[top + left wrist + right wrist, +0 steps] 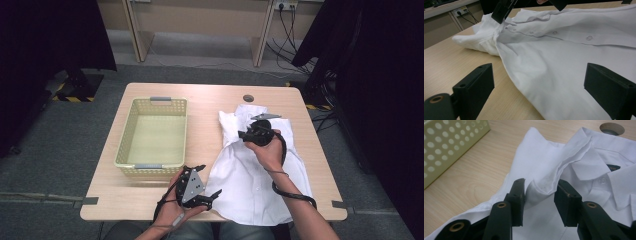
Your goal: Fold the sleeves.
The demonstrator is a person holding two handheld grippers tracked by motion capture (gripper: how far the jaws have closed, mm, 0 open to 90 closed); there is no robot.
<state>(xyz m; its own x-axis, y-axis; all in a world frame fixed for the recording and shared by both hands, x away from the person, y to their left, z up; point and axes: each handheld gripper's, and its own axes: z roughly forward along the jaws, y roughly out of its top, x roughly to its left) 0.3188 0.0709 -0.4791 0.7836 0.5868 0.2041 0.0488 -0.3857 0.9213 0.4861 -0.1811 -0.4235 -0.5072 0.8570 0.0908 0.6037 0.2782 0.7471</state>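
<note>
The white shirt [257, 170] lies spread over the table's [210, 105] right half, collar toward twelve o'clock. It looks light, soft and limp, likely to sag and slide, so doubled cloth at collar, shoulder or hem seems the best hold. A raised fold of the folded-in sleeve stands between the right gripper's [539, 195] part-open jaws, brushing one pad but not pinched. The left gripper [212, 194], jaws wide and empty, hovers at the hem near seven o'clock. The yellow basket [129, 132] sits at nine o'clock, well apart; nothing blocks the way.
</note>
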